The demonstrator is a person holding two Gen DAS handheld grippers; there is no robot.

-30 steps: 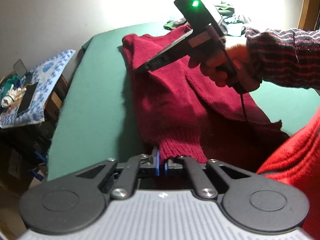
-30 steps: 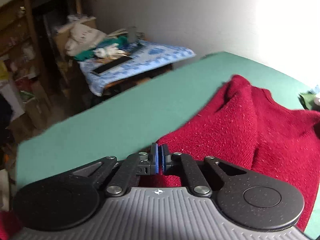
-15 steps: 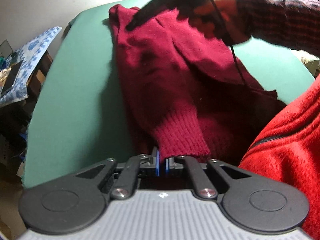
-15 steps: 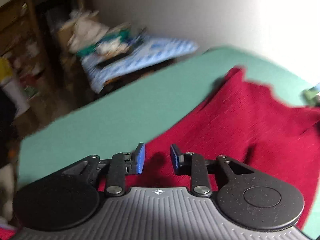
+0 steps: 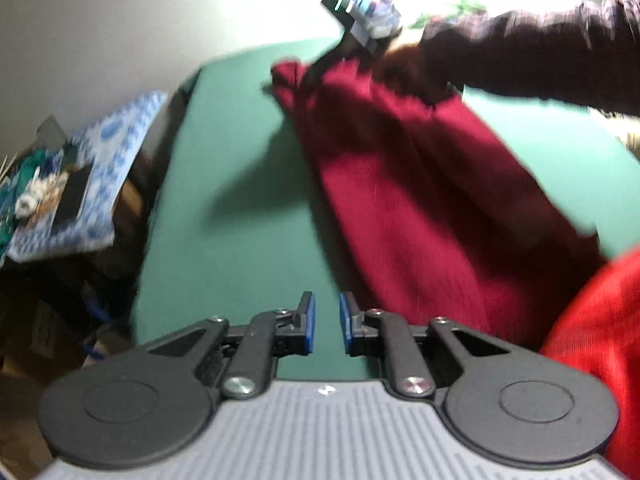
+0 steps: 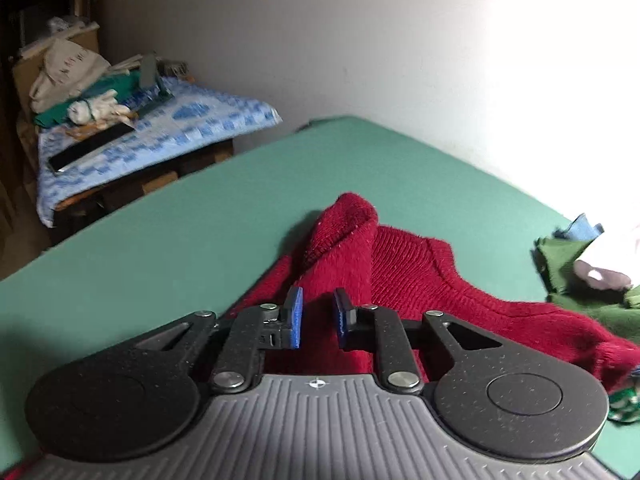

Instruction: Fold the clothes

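Note:
A dark red knitted sweater (image 5: 420,200) lies lengthwise on the green table (image 5: 240,220). In the left wrist view my left gripper (image 5: 325,304) hangs over bare table just left of the sweater's near end. Its jaws are opening and nothing is between them. A hand holds my right gripper (image 5: 316,68) at the sweater's far corner. In the right wrist view the right gripper (image 6: 318,300) hovers over the sweater (image 6: 420,280), just short of a raised fold. Its jaws are closing, and its pads (image 6: 296,312) press on nothing.
A low side table under a blue-and-white cloth (image 6: 160,132) holds clutter beyond the table's edge. Green clothes (image 6: 580,272) are piled at the far right. The person's dark striped sleeve (image 5: 540,52) reaches across, and a bright red garment (image 5: 600,340) fills the lower right.
My left gripper let go of the sweater's ribbed cuff, opened, and shifted left over bare table. My right gripper released the sweater's edge, opened, and swung toward the far corner.

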